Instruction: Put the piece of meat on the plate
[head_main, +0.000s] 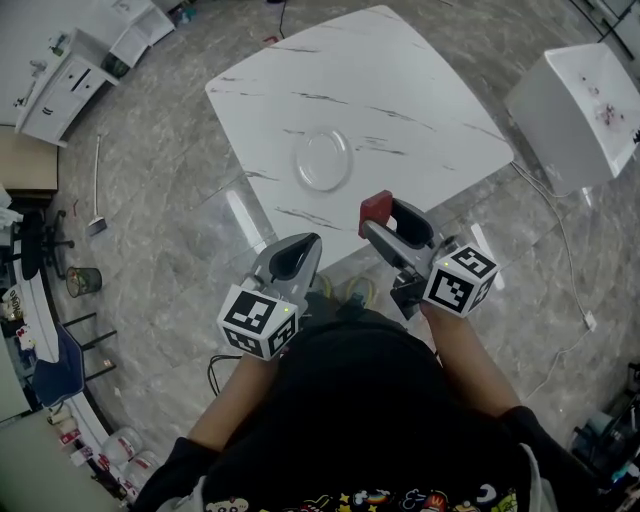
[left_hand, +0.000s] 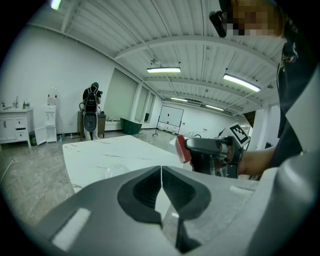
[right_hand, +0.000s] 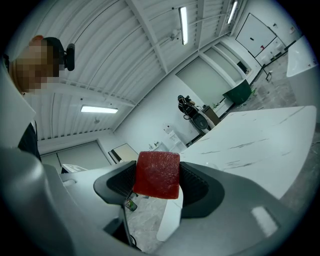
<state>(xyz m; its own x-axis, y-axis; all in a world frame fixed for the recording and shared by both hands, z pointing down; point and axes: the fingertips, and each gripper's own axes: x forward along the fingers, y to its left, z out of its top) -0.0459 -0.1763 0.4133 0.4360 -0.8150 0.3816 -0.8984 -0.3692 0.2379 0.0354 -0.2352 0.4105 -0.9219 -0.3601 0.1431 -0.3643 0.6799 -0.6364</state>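
A red block of meat (right_hand: 157, 174) sits clamped between the jaws of my right gripper (right_hand: 157, 186), which is shut on it. From the head view the meat (head_main: 376, 209) hangs over the near edge of the white marble table (head_main: 400, 90), with the right gripper (head_main: 385, 222) behind it. A clear glass plate (head_main: 322, 160) lies on the table, farther in and to the left of the meat. My left gripper (head_main: 297, 258) is held off the table's near edge, its jaws (left_hand: 161, 187) pressed together on nothing. The left gripper view also catches the plate (left_hand: 114, 171) and the meat (left_hand: 181, 148).
A white box (head_main: 580, 110) stands on the floor at the right, with a cable (head_main: 565, 260) trailing from it. White cabinets (head_main: 70, 70) line the far left. A person (left_hand: 91, 110) stands at the back of the room.
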